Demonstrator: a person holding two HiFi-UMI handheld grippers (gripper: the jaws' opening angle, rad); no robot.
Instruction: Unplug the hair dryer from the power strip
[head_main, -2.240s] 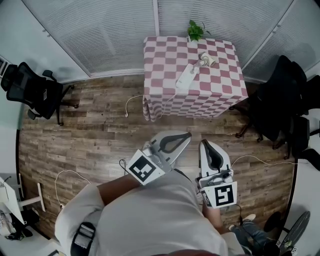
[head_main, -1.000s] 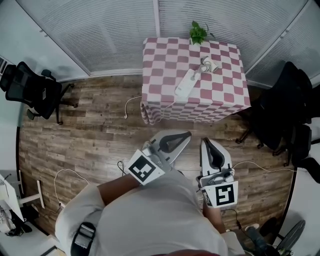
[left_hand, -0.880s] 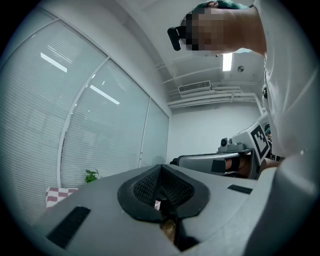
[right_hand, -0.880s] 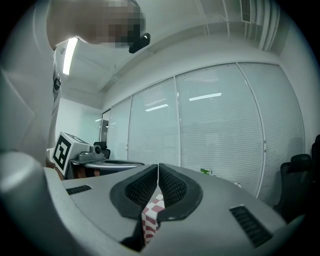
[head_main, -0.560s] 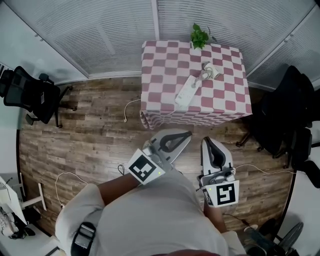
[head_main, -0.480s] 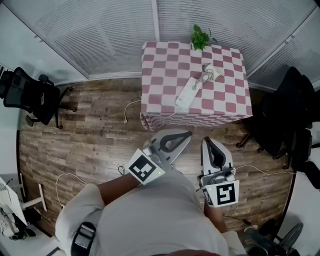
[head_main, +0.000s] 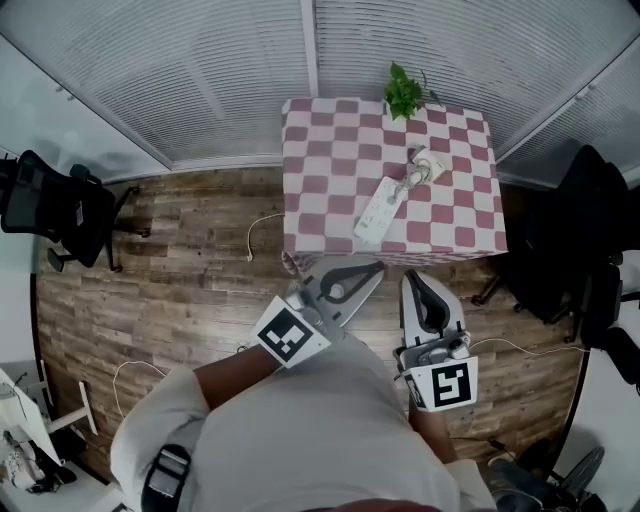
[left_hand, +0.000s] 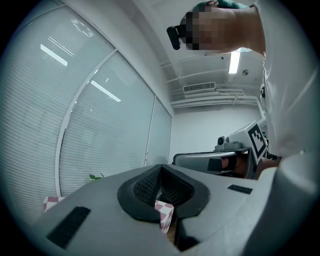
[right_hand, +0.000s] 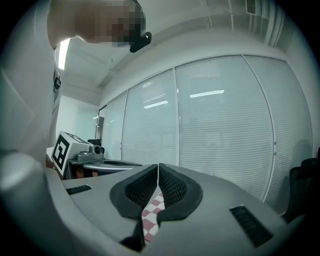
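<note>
Checked table (head_main: 330, 150) now lower in frame, nearer left gripper (head_main: 376, 268) and right gripper (head_main: 411, 280), both clamped tight, empty; hair dryer (head_main: 428, 165) plug indistinct.

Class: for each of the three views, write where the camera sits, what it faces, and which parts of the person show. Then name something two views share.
Head view: on the head, facing steeply down at the table, power strip and hair dryer; shows shirt, arms, left gripper, right gripper.
Left gripper view: on that gripper, facing along its shut jaws towards blinds; shows shirt, right gripper.
Right gripper view: likewise, mirrored; shows shirt, left gripper.
Shared: checked table in all three.
</note>
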